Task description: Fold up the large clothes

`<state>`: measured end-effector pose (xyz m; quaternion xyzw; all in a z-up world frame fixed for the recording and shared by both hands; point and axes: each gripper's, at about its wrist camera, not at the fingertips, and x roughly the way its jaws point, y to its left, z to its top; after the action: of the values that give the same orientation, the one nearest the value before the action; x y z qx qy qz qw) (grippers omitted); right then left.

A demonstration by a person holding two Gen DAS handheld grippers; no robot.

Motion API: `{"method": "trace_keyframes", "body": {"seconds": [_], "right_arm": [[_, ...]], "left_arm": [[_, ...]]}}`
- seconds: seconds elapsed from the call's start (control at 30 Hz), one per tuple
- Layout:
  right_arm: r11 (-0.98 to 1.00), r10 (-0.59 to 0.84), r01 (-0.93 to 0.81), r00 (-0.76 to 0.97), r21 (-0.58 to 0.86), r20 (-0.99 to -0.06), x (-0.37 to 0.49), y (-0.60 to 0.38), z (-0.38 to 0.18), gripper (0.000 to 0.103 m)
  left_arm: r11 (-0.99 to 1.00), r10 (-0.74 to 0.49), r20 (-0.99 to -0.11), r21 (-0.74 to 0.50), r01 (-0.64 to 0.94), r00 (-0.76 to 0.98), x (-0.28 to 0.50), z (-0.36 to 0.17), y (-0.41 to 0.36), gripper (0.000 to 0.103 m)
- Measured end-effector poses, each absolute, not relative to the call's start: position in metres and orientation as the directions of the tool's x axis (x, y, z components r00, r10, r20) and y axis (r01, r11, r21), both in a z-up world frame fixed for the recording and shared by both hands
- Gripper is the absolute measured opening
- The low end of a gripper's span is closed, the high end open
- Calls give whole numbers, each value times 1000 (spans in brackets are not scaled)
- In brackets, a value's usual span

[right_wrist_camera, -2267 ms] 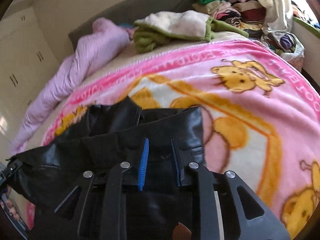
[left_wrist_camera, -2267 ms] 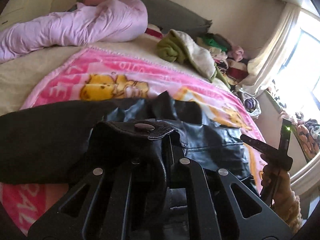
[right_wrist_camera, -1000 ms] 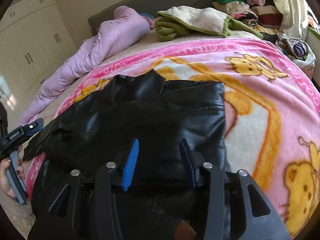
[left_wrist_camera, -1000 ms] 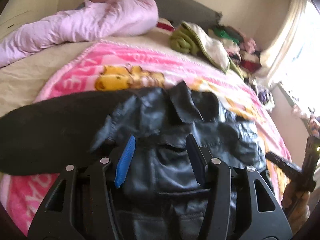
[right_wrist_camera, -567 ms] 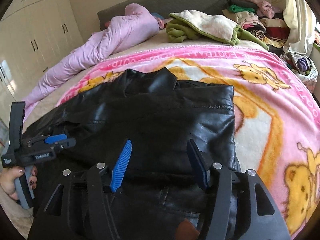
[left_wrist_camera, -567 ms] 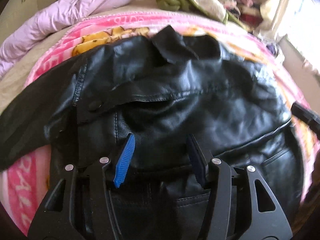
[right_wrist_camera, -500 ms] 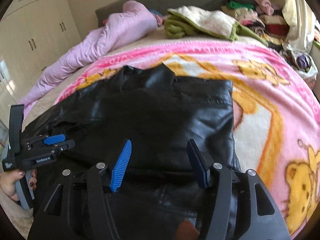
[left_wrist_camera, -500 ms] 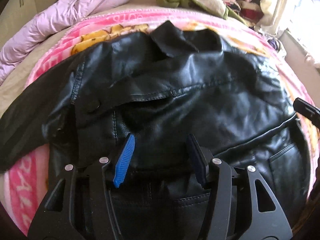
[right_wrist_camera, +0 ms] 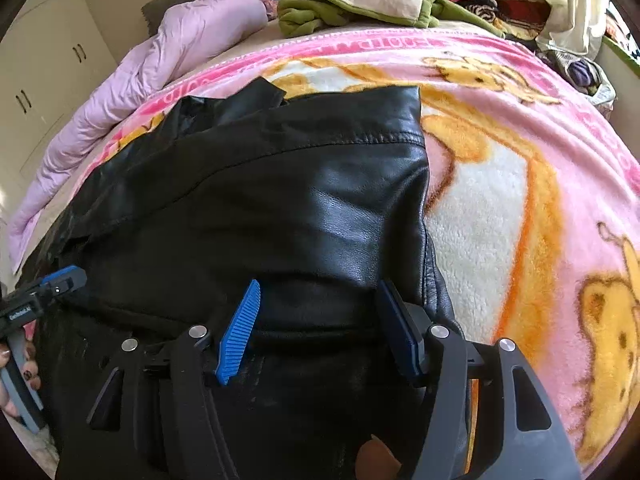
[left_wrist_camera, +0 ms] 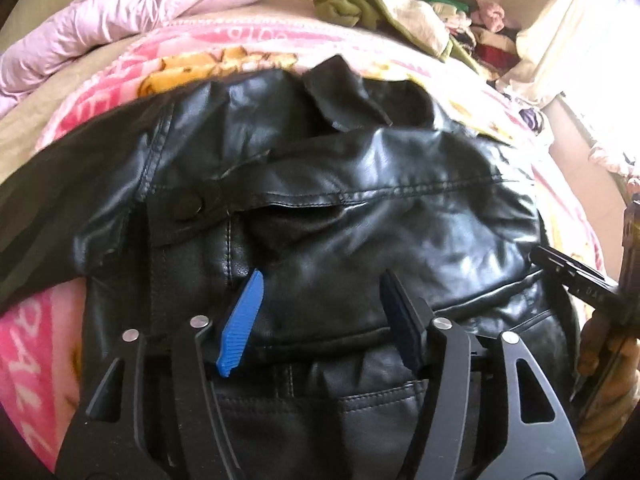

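A: Since the black leather jacket (left_wrist_camera: 360, 208) lies doubled over itself on the bed's pink blanket (left_wrist_camera: 36, 360), is one fold done?
B: Seemingly; the sleeve remains spread. The left gripper (left_wrist_camera: 320, 312) tilts down above it, fingers apart and just widened, clamping nothing.

A: And the right view?
B: The right gripper (right_wrist_camera: 320, 320) hangs likewise over the jacket's edge, fingers just spread, pressing nothing.
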<state>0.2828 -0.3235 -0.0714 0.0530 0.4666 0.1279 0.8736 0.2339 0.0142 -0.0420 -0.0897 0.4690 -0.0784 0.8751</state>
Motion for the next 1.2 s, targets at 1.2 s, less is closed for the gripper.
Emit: {"method": "trace_keyframes", "body": {"seconds": [1.2], "right_arm": [[913, 401, -318, 586, 256, -704, 246, -254, -9, 97]], "left_arm": [[971, -56, -739, -198, -137, 672, 207, -1, 69, 94]]}}
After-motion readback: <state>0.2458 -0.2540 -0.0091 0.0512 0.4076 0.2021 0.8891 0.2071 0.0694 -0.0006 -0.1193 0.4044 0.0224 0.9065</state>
